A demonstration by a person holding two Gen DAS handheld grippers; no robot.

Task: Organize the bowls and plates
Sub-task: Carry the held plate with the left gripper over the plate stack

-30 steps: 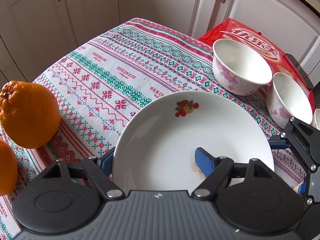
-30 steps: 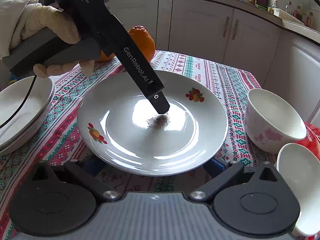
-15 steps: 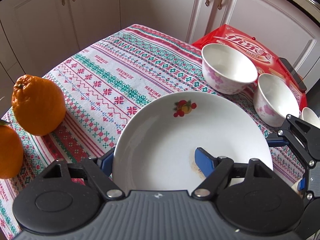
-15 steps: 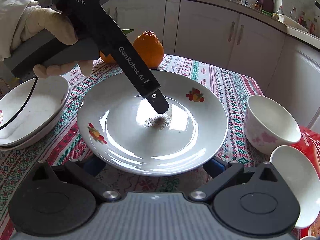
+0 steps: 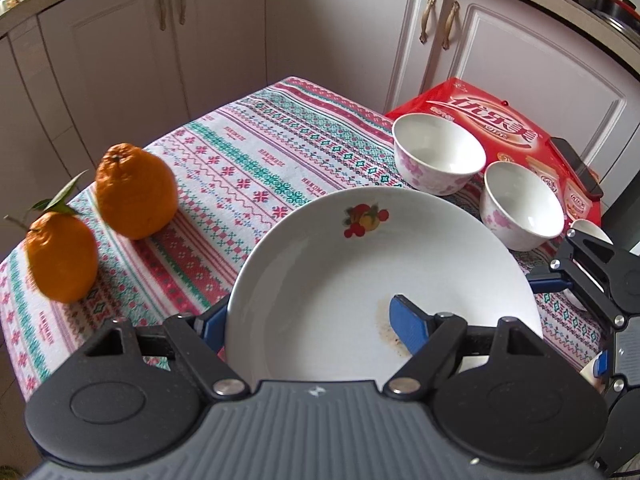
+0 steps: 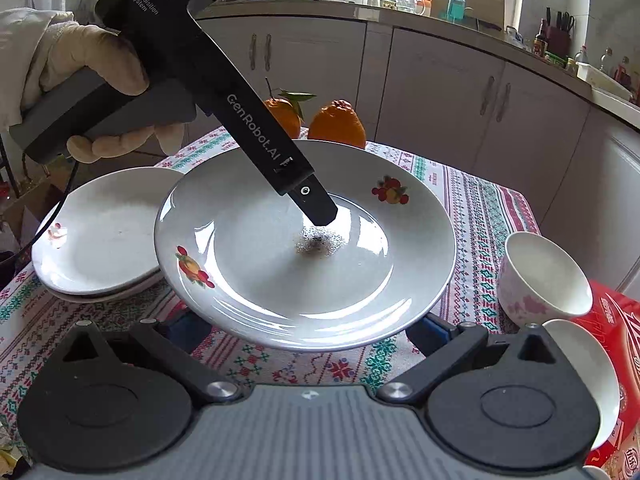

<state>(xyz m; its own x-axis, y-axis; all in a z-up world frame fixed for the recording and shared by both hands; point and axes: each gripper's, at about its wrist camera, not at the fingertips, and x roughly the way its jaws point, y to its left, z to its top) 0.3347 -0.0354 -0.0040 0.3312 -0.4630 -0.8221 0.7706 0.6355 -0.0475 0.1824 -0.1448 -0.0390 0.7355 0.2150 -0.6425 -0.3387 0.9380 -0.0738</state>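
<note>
Tablecloth (image 5: 248,160): bowls (image 5: 438,158) empty; plate (image 6: 280,280) stained.

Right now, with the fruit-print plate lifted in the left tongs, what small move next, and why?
Probably carry the plate sideways over the stacked plates: the left tongs clamp its rim, it hangs clear of the cloth, and the stack sits right beside it.

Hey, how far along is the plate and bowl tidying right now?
Partly done. A stack of plates already sits at the table's edge. In hand: the left gripper clamps the fruit-patterned plate by its rim, raised off the tablecloth beside that stack; it probably goes on top. Left to do: the far flowered bowl and the near flowered bowl stand apart, unstacked, by the red package.
</note>
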